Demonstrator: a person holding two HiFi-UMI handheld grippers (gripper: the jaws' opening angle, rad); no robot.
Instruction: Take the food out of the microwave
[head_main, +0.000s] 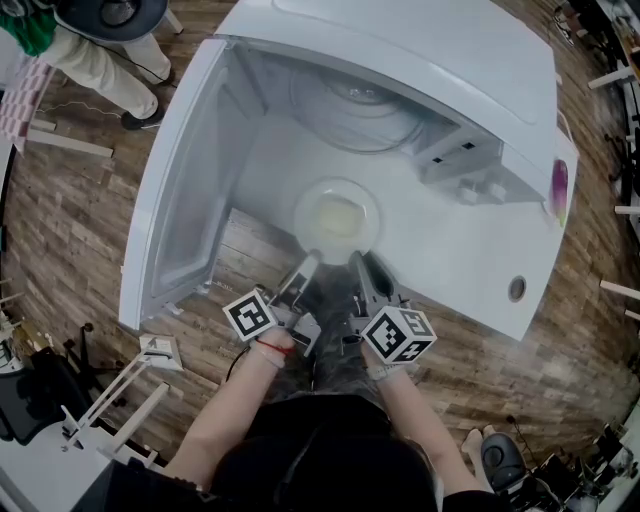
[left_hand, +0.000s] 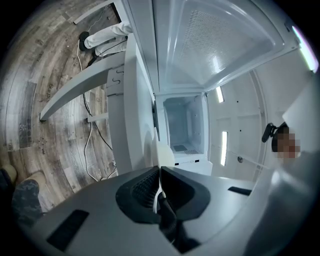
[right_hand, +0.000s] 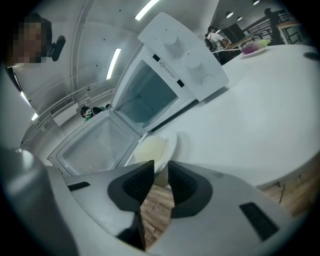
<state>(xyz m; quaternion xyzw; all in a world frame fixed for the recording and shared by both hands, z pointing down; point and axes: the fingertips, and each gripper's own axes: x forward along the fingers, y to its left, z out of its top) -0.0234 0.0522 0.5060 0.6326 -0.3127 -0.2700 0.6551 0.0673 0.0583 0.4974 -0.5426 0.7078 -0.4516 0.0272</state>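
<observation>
A white bowl (head_main: 338, 218) of pale yellowish food hangs at the front edge of the white table (head_main: 470, 265), just before the open microwave (head_main: 400, 60). The microwave's door (head_main: 185, 180) is swung out to the left, and the glass turntable (head_main: 360, 105) inside is bare. My left gripper (head_main: 306, 266) is shut on the bowl's near-left rim; in the left gripper view the thin white rim (left_hand: 161, 154) runs between the closed jaws of the left gripper (left_hand: 159, 172). My right gripper (head_main: 360, 268) is at the near-right rim. Its jaws stand apart at the bowl (right_hand: 150, 150), with floor showing through the right gripper (right_hand: 157, 167).
A person (head_main: 100, 50) stands on the wooden floor beyond the door at the upper left. A purple thing (head_main: 559, 186) lies at the table's far right edge. White frames and a chair (head_main: 110, 400) stand at the lower left. Cables (left_hand: 92, 145) trail over the floor.
</observation>
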